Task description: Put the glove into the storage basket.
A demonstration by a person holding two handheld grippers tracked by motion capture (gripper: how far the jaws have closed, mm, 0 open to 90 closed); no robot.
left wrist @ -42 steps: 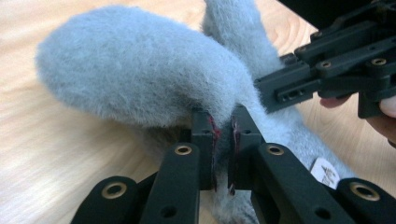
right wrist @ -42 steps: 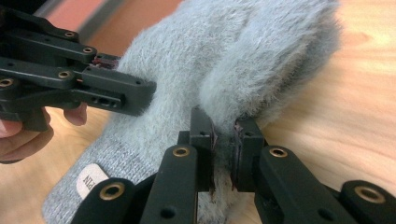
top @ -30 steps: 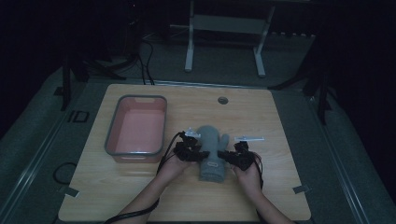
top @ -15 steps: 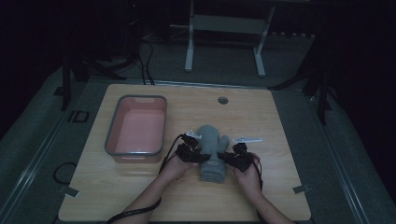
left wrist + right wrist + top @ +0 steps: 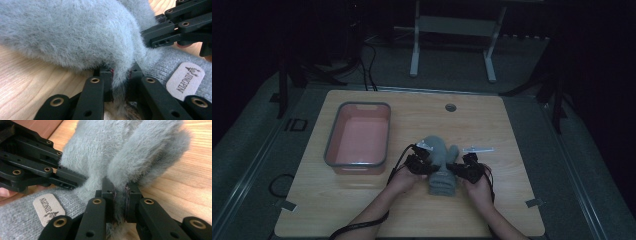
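Note:
A fuzzy grey mitten [image 5: 441, 162] with a knit cuff and a beige label [image 5: 185, 80] lies near the table's front middle. My left gripper [image 5: 426, 167] is shut on the mitten's left edge, with grey fabric [image 5: 75, 32] pinched between its jaws. On the opposite side, my right gripper [image 5: 460, 170] is shut on the mitten beside the thumb [image 5: 147, 152]. In the left gripper view the right gripper's black jaws [image 5: 175, 27] show across the mitten. The label [image 5: 48, 208] also shows in the right gripper view.
A grey-rimmed bin [image 5: 330, 150] with a pink inside stands at the table's left. A small pale strip [image 5: 478, 149] lies just right of the mitten. A round grommet hole [image 5: 450, 107] sits near the far edge. A metal stand [image 5: 452, 30] is on the floor beyond.
Both grippers and the mitten have shifted slightly toward the near edge of the table; the grip on each side looks the same.

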